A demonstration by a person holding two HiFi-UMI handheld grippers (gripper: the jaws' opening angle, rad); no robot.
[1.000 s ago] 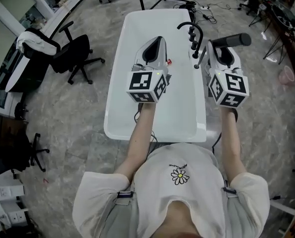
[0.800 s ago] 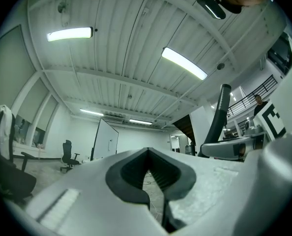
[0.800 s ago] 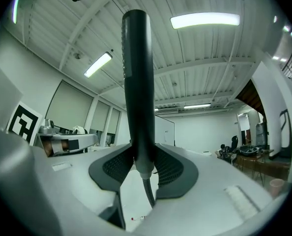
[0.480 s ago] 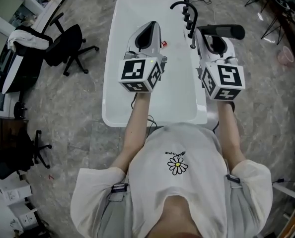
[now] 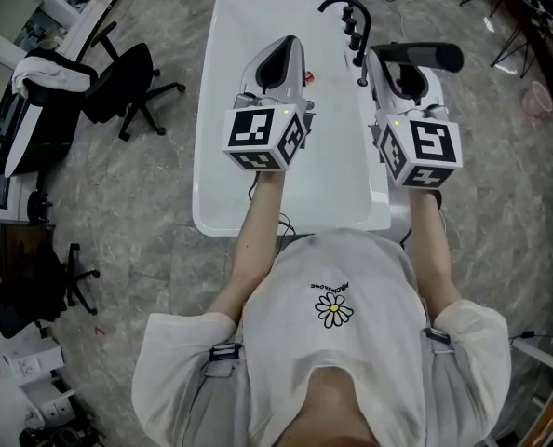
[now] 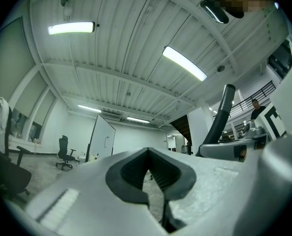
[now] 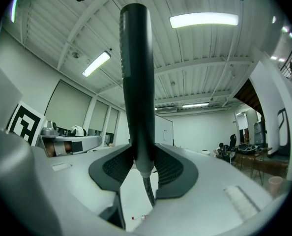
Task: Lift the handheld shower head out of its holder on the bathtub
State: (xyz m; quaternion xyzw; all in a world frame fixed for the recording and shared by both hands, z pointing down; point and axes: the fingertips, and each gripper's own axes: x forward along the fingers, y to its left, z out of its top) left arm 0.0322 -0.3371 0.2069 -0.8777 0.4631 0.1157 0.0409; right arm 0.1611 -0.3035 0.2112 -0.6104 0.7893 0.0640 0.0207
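Right claw (image 7: 145, 163): it is pinching the shower head (image 7: 136, 82); the two dark pads press on the lower handle, one from each side.
Shower head, place: between the right claw's pads, with most of its length standing out above them.
Shower head, long axis: in the right gripper view it stands upright, across the jaws.
Shower head, pointing: the thick end points up toward the ceiling; the narrow end points down, just under the pads.
Hose (image 7: 148, 193): it leaves the narrow end below the pads and hangs down.
Shower head, head view: it shows as a dark bar across the front of the right claw, with its free end to that claw's right.
Left claw (image 6: 149, 161): its pads are pressed together at the tips and nothing is between them.
Tub (image 5: 222, 110): white; it lies below and ahead of the left claw, and its right rim is beside the right claw.
In the tub: a small red thing (image 5: 309, 78), just right of the left claw's front.
Faucet (image 5: 351, 21): black; it is ahead of both claws, nearer to the right one.
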